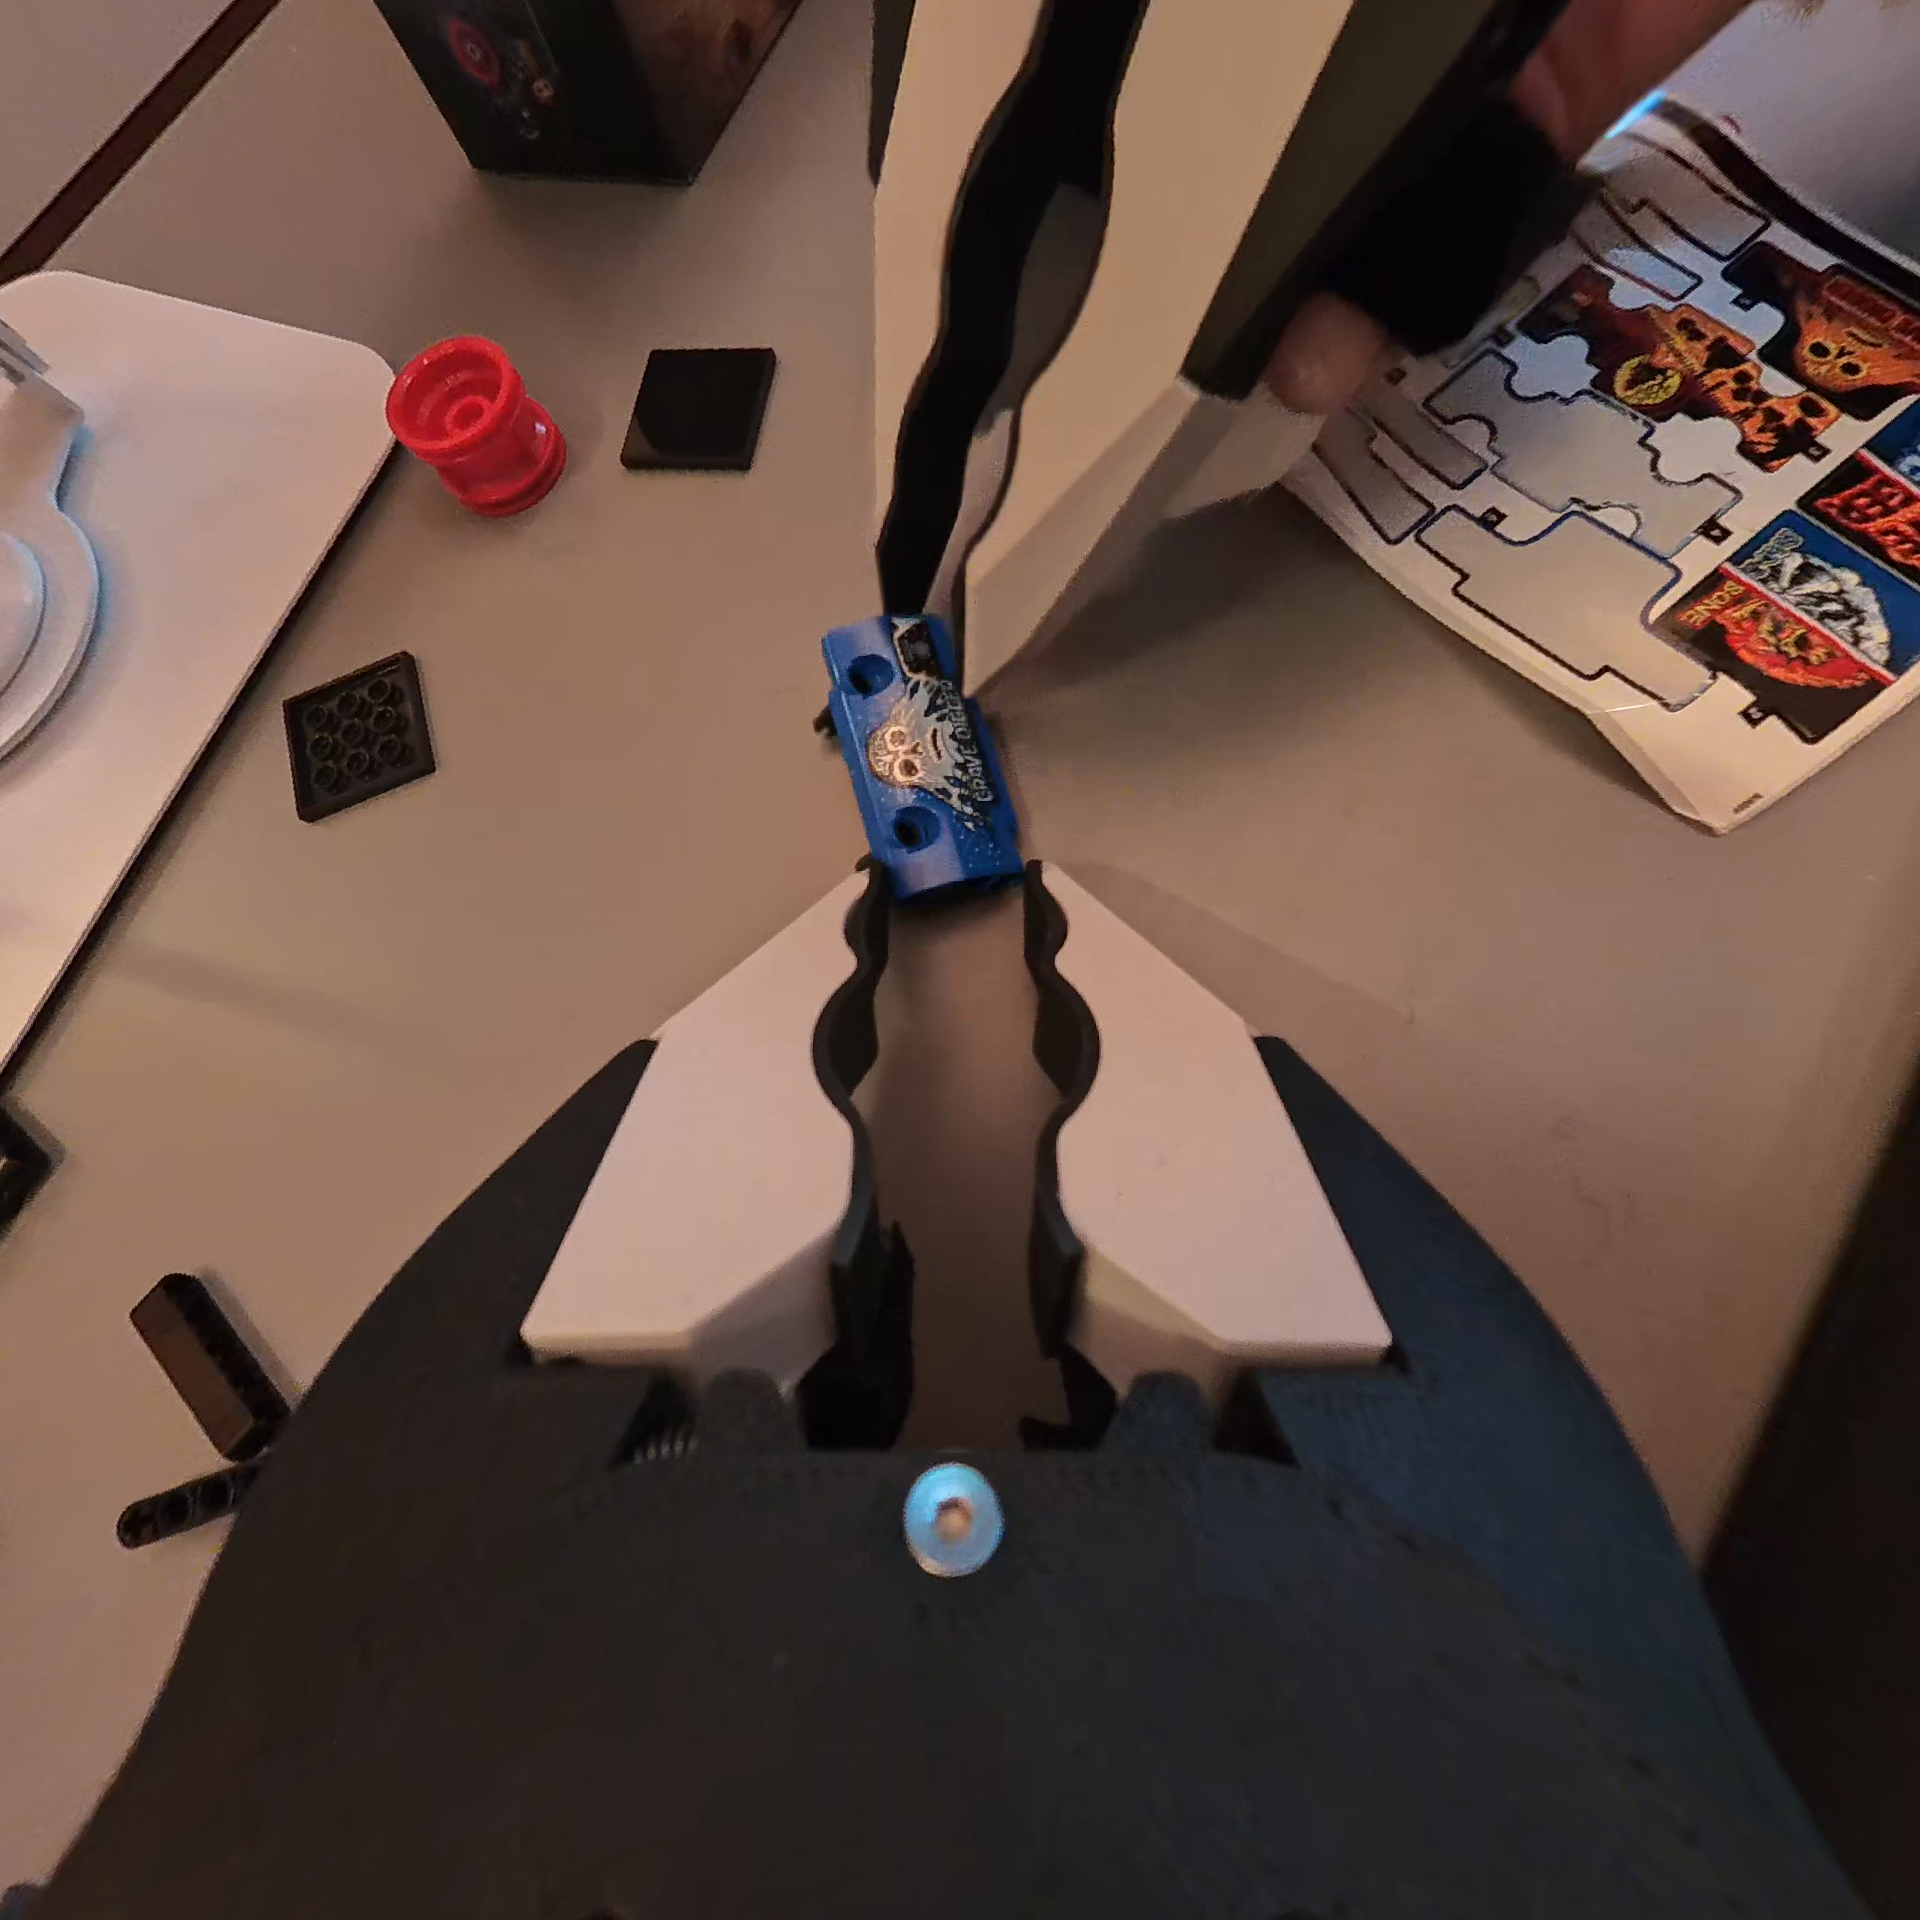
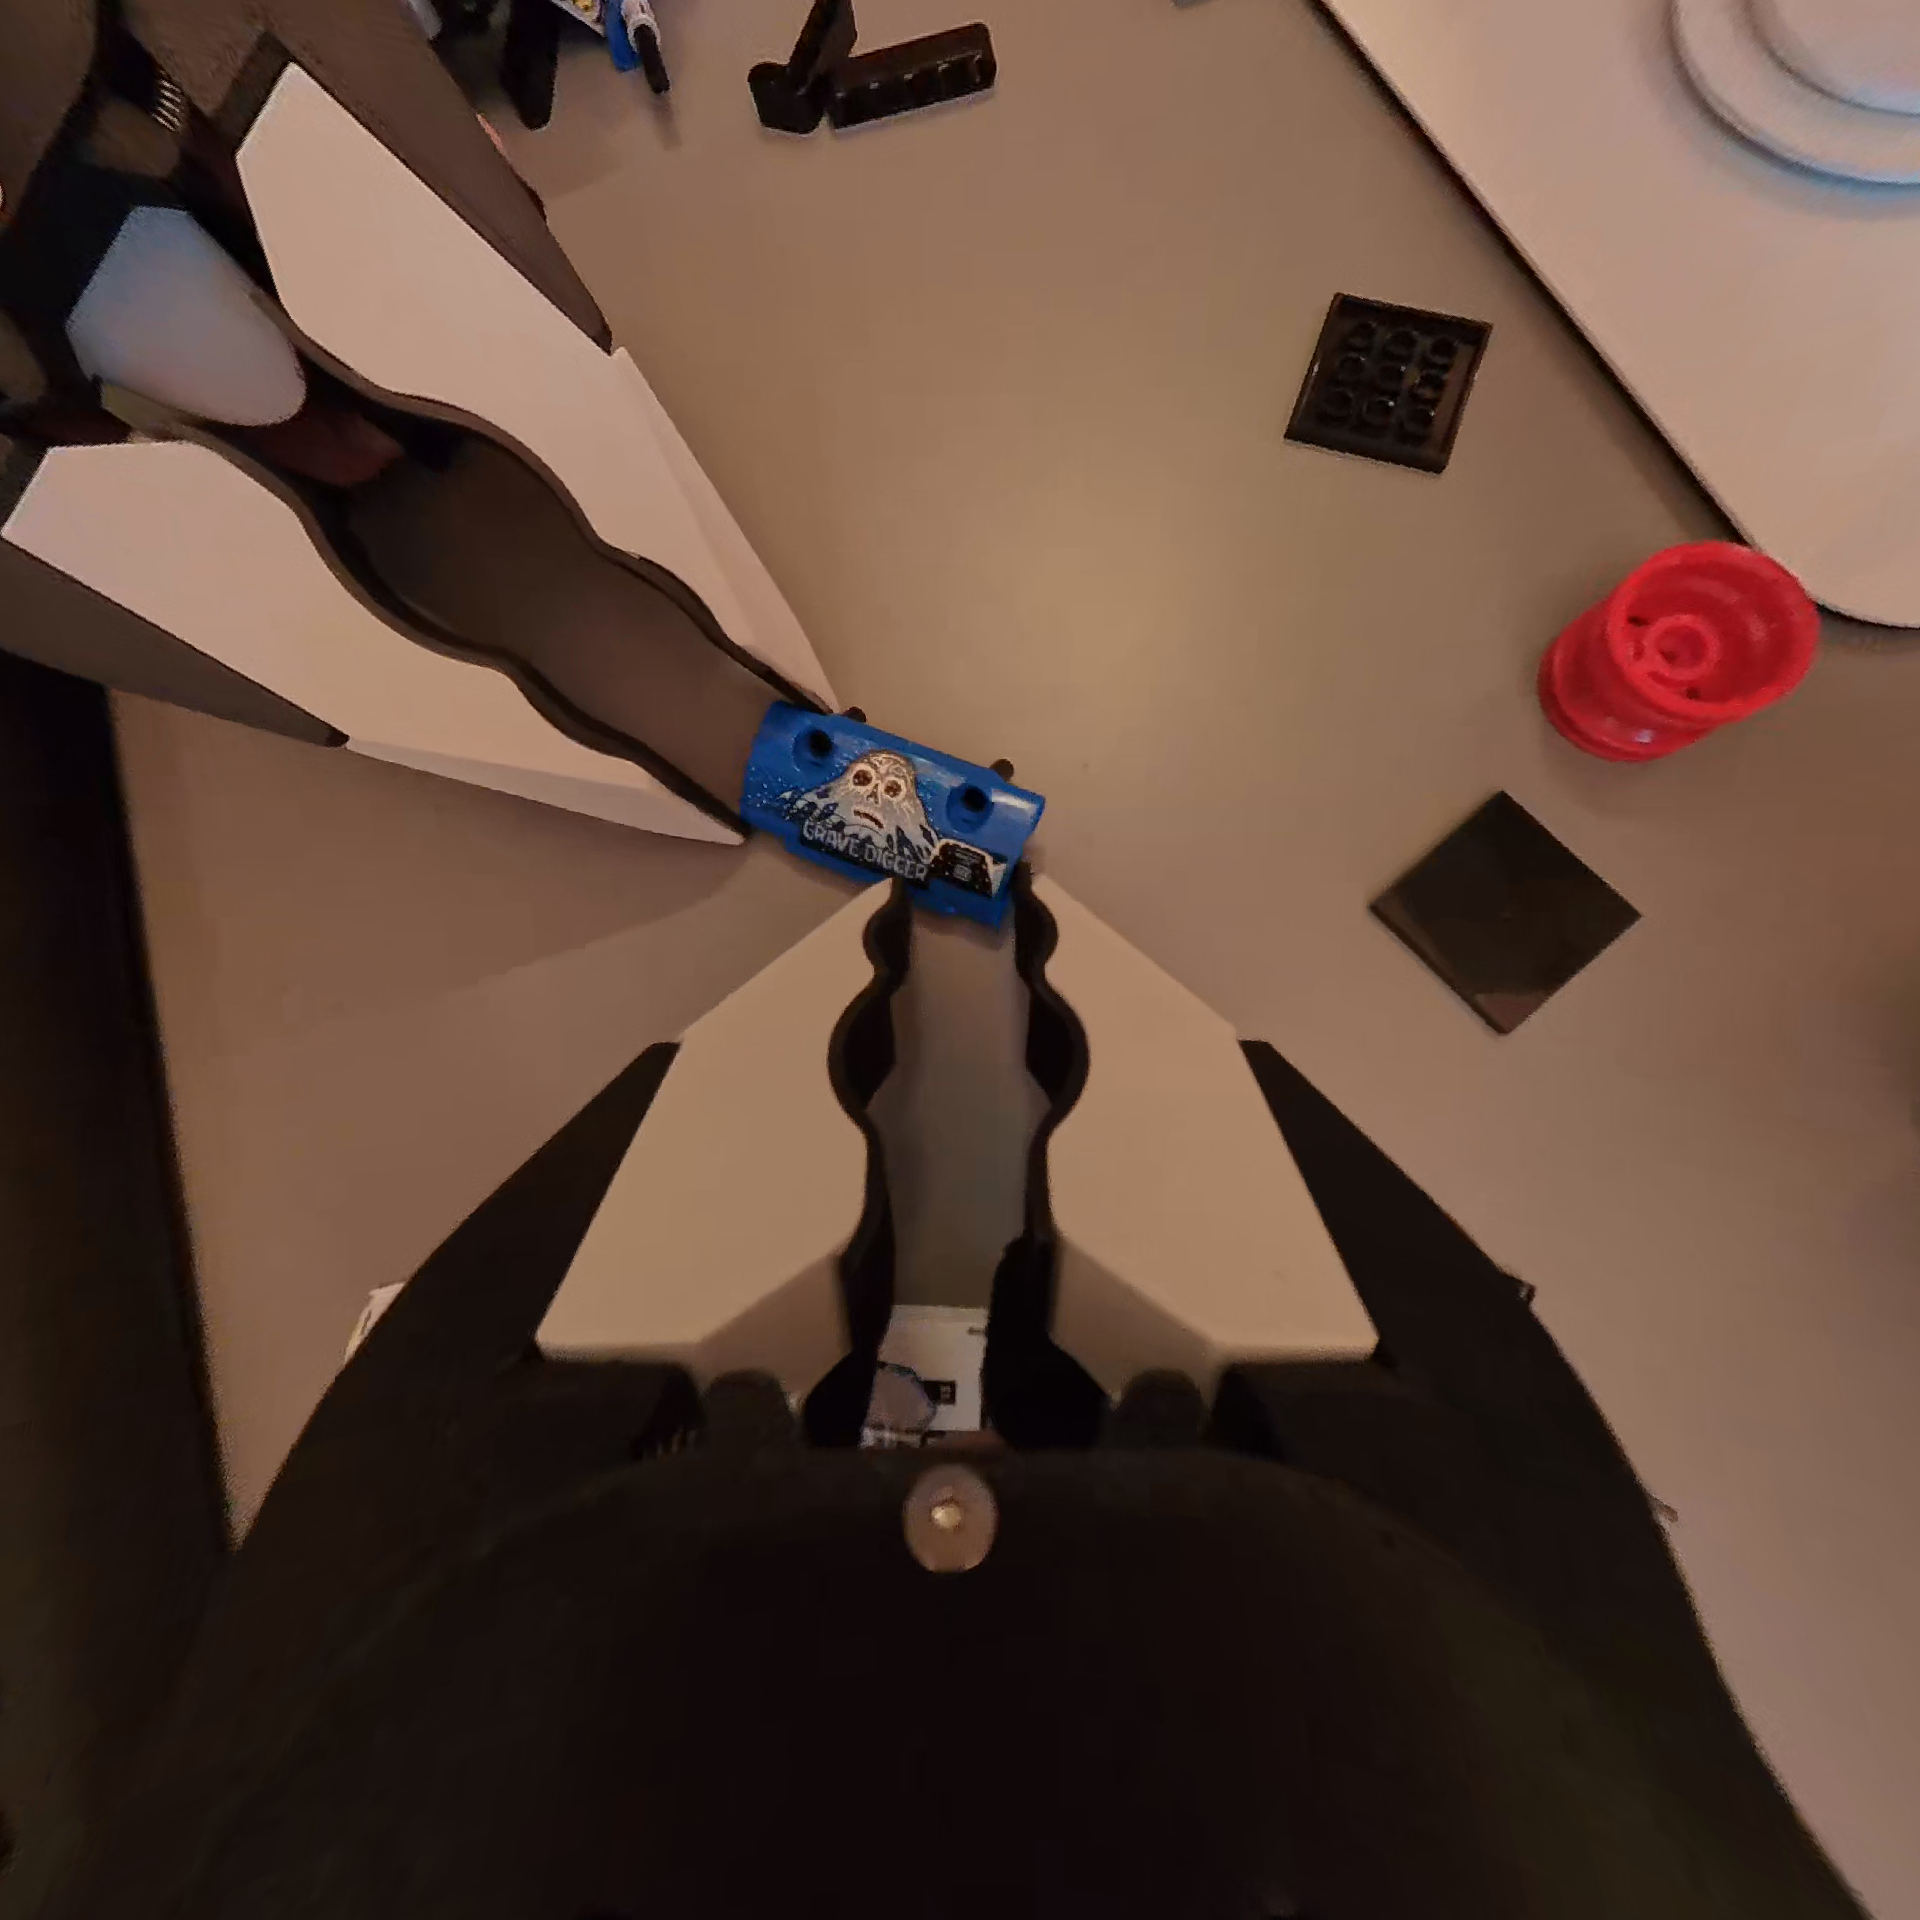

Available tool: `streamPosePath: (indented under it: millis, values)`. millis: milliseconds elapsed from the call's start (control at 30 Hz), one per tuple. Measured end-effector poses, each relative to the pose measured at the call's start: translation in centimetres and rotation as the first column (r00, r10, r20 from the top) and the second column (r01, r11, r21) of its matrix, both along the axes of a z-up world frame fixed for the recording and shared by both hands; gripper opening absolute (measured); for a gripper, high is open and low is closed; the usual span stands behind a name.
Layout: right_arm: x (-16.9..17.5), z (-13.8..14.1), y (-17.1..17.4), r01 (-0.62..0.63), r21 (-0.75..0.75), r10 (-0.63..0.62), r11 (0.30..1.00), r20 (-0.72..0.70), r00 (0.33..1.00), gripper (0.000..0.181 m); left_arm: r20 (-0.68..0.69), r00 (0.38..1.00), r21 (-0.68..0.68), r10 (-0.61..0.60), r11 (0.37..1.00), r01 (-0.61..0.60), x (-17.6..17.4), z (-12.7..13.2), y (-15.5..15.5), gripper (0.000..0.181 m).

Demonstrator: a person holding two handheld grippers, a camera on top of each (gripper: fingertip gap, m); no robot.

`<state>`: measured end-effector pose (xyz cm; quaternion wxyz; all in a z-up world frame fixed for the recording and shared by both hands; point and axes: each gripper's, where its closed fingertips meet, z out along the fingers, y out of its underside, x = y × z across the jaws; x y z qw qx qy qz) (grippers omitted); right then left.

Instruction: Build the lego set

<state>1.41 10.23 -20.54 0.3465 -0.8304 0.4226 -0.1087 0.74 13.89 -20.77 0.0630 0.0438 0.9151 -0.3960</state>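
- I see the blue lego piece [image 1: 917, 755] up in the air over the grey surface [image 1: 1299, 935], between my two tools.
- My left gripper [image 1: 951, 883] has its fingers [image 1: 868, 914] closed on one short end of the blue piece.
- My right gripper [image 2: 956, 894] has its fingers [image 2: 894, 925] closed on the long lower edge of the same piece, near its other end.
- In the left wrist view, the right gripper comes down from the top and meets the piece at its far end.
- The blue piece has a sticker with a pale skull picture and some white writing on it. It has two round holes in its top face.
- A red wheel hub [image 1: 476, 424] lies on its side on the surface, well apart from the blue piece.
- A smooth black square tile [image 1: 699, 408] lies just beside the red hub.
- A black square plate with round bumps [image 1: 358, 736] lies flat, near a white board [image 1: 208, 499].
- A sticker sheet [image 1: 1662, 499] with bright orange, red and blue pictures lies off to the right. Some spots on it are only outlines.
- A dark box [image 1: 561, 83] with printing on it stands at the far side.
- Black beams with holes [image 1: 208, 1361] lie at the near left.
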Motion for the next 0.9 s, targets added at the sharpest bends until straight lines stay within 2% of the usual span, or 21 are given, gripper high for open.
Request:
streamPosePath:
  millis: [133, 367, 567, 900]
  values:
    - [0.0, 0.9, -0.1, 0.013, 0.079, -0.014, 0.997, 0.005, 1.000, 0.017, 0.001, 1.000, 0.000, -0.005, 1.000, 0.005, -0.1, 0.0, -0.1, 0.024]
    - [0.1, 0.3, -0.4, 0.018, 0.060, -0.017, 0.998, -0.006, 1.000, 0.009, 0.004, 1.000, -0.002, -0.005, 1.000, 0.005, -0.1, 0.0, -0.1, 0.024]
    - [0.0, 0.7, -0.5, 0.026, 0.095, -0.026, 0.995, -0.003, 1.000, 0.016, 0.003, 1.000, 0.003, -0.002, 1.000, 0.002, 0.1, 0.0, -0.1, 0.031]
    - [-1.3, -0.3, 0.5, -0.044, 0.042, 0.045, 0.998, -0.033, 0.998, 0.018, 0.025, 1.000, 0.016, -0.014, 1.000, 0.014, 0.2, 0.0, 0.0, 0.027]
